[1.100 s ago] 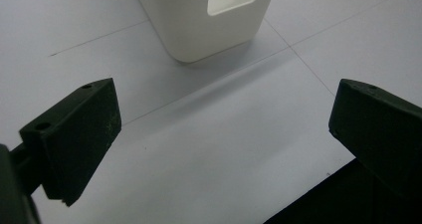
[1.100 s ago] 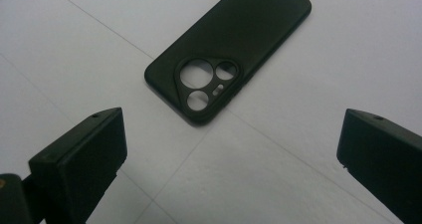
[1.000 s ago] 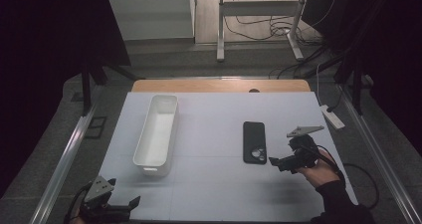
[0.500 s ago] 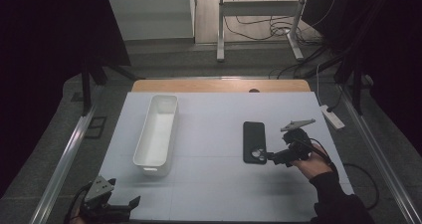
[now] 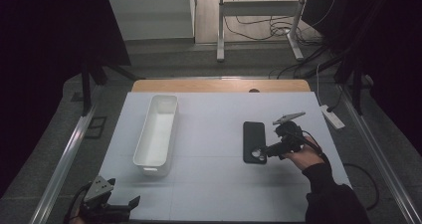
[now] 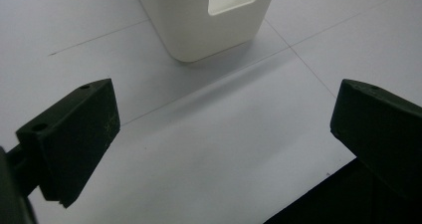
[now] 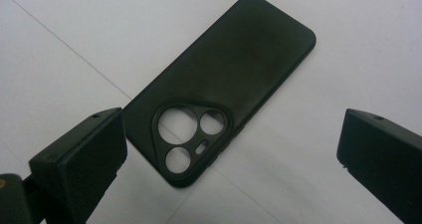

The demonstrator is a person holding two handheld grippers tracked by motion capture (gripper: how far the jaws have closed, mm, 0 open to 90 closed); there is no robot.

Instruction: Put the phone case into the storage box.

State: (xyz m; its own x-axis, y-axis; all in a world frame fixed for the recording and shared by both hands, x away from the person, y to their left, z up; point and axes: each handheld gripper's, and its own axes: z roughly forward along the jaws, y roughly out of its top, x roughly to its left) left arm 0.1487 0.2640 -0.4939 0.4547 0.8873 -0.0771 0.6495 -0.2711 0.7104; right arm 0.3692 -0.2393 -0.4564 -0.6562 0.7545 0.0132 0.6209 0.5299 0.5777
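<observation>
White table (image 5: 214, 129) in a dark room, our right gripper (image 5: 264, 152) spread wide with nothing gripped, black phone case (image 5: 254, 141) flat just ahead between its 2 jaws, left gripper (image 5: 130, 204) also wide and empty, white bin (image 5: 157, 134) just ahead of it

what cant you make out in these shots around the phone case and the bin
- phone case: its inner side, lying face down on the table; near corner sits behind the right gripper jaw in the right gripper view.
- white bin: top cut off by the edge in the left gripper view.
- left gripper: dim in the high view.
</observation>
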